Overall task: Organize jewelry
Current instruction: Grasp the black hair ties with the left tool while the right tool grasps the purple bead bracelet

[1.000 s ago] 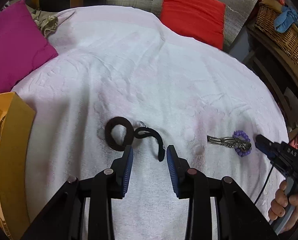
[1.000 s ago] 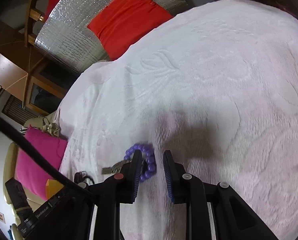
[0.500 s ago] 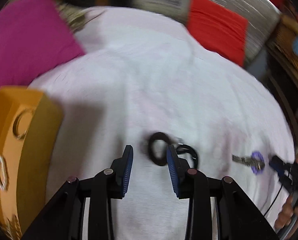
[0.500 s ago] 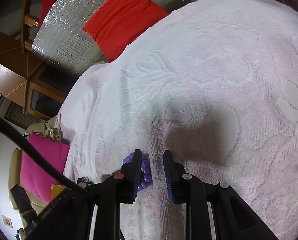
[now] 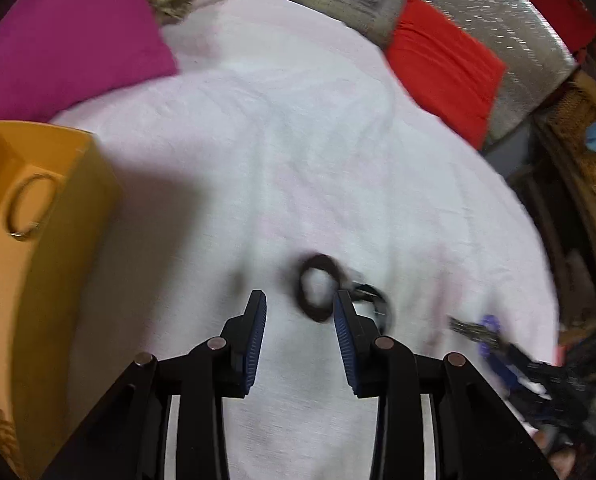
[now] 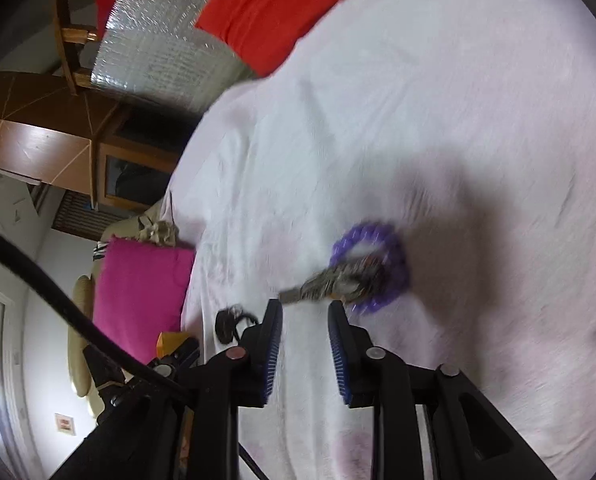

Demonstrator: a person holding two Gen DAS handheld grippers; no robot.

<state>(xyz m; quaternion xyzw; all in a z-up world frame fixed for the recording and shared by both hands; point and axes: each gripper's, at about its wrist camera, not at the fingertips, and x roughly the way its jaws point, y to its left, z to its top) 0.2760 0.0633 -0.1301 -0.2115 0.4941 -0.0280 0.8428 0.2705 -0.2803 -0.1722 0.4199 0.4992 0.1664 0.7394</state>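
In the left wrist view, a dark brown hair tie (image 5: 317, 288) lies on the white bedspread just beyond my open, empty left gripper (image 5: 299, 308). A black band (image 5: 371, 300) lies beside it, behind the right finger. A yellow jewelry box (image 5: 34, 240) with a gold bangle (image 5: 30, 208) stands at the left. In the right wrist view, a purple bead bracelet (image 6: 389, 276) and a metal hair clip (image 6: 329, 284) lie just ahead of my open, empty right gripper (image 6: 305, 320). The right gripper also shows in the left wrist view (image 5: 497, 356).
A magenta cushion (image 5: 70, 36) lies at the bed's far left and a red cushion (image 5: 441, 64) at the far right. A wicker basket (image 5: 585, 152) on wooden shelving stands past the bed's right edge. A silver padded headboard (image 6: 154, 52) is behind.
The left gripper has swung left toward the yellow box, so the hair tie now sits near its right finger. The right gripper has pulled back; bracelet and clip now lie fully ahead of it.
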